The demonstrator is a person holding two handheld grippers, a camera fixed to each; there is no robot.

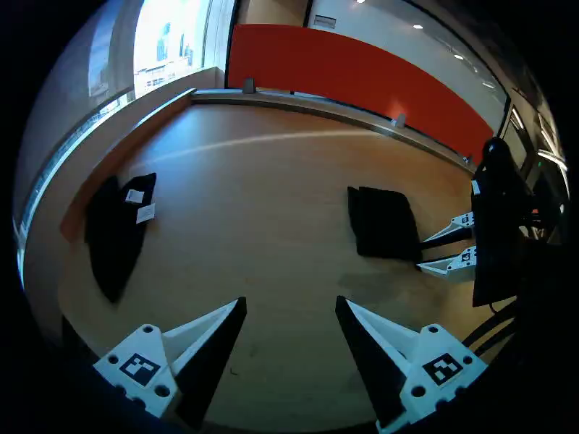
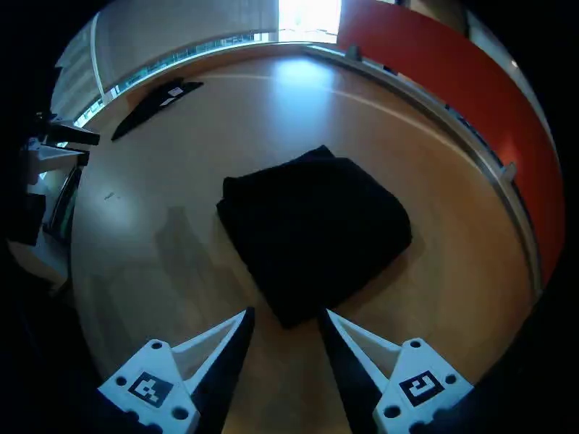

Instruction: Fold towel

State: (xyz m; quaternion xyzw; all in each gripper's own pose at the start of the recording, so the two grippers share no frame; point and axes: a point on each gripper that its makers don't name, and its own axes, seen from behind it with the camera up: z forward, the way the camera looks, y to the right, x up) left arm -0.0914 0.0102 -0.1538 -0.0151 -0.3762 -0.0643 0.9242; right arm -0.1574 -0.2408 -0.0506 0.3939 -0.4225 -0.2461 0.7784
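Note:
A black towel (image 2: 315,224), folded into a thick square, lies flat on the wooden table (image 2: 434,289). My right gripper (image 2: 286,318) stands open just in front of it, and the towel's near corner reaches in between the fingertips without being pinched. In the left gripper view the same folded towel (image 1: 380,220) lies at the right. The right gripper (image 1: 427,254) comes in from that side with its white fingers at the towel's edge. My left gripper (image 1: 289,311) is open over bare wood, well short of the towel.
A second black cloth (image 1: 116,231) with white tags lies unfolded near the table's far left edge, also seen as the cloth (image 2: 155,101) in the right gripper view. A red wall panel (image 1: 362,72) and a raised rail (image 1: 326,108) border the table's back.

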